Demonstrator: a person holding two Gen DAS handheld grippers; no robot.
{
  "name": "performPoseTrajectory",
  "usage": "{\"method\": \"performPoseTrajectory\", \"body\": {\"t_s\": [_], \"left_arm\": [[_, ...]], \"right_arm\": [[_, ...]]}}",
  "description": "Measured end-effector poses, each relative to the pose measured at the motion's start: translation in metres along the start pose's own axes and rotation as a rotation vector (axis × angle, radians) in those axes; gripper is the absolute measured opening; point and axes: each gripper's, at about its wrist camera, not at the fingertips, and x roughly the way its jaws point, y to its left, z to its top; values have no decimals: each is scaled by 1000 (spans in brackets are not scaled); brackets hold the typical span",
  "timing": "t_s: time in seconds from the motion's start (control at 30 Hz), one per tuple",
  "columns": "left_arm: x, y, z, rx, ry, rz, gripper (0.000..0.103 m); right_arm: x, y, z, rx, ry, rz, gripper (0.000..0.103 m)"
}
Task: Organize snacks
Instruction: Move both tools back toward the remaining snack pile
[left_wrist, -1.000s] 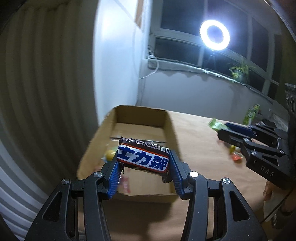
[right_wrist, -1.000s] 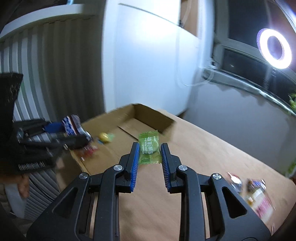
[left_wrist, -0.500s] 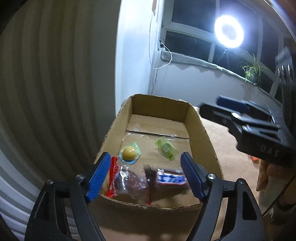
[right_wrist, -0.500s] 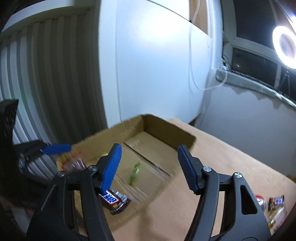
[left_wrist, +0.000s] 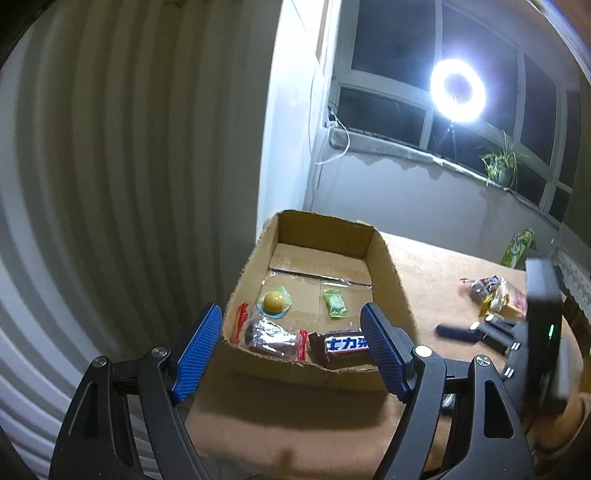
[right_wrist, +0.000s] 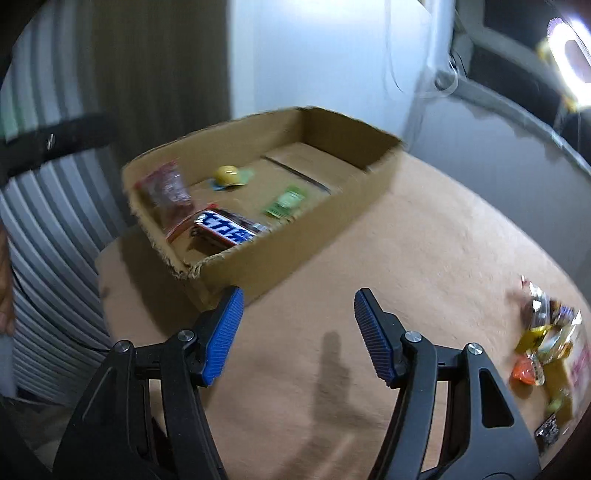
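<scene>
On the brown table (right_wrist: 424, 236), near its left end: a shallow cardboard box (left_wrist: 388, 273), open at the top, torn along the near rim. Inside the box, four snacks: a chocolate bar (left_wrist: 341, 345) in a blue, white and brown wrapper against the near wall; just left of it and touching, a clear packet with red ends (left_wrist: 271, 334); farther in, a yellow ball-shaped sweet (left_wrist: 274, 302) on a green wrapper; to its right and apart from it, a small green candy packet (left_wrist: 335, 303) lying flat on the box floor.

Just before the near wall of the box: left gripper (left_wrist: 291, 352), tilted downward toward the box, blue pads spread wide on either side of the near wall, nothing between them, jaws having just been opening. No contact with the box that can be told for sure.

Over bare table to the right of the box: right gripper (right_wrist: 299, 334), angled down more steeply, blue pads well apart and empty, jaws likewise having just been opening. Same gripper visible, blurred, at the right edge of the left wrist view.

At the far right of the table, well apart from the box: a loose heap of wrapped snacks (right_wrist: 546, 332), blurred, with an orange piece at its near edge.

Behind the table: a ring light (left_wrist: 457, 90) before a dark window, and a potted plant (left_wrist: 500, 168) on the sill.
</scene>
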Motion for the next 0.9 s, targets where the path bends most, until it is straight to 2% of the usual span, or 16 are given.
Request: {"method": "performPoseTrajectory", "body": {"t_s": [0.07,0.17,0.3,0.4,0.67,0.9], "left_arm": [[-8,-1,0,1,-7,8,78],[-18,-4,0,11,-18,13,78],[-31,-7,0,9,-39,6,78],[-32,-17,-1,18,-39,-24,78],[-11,-80,-13,97,36,-165,78],[-3,-139,-22,169,75,-241,78]], "right_arm": [[-2,3,0,2,-5,13,65],[-12,-2,-1,12,-19,-20,65],[-50,-16,-12,38,-67,-67,65],[-80,-28,-33,57,-101,-135,66],[-130,-81,-93,188,-105,-242,66],[-156,-121,-127,267,-122,-284,66]]}}
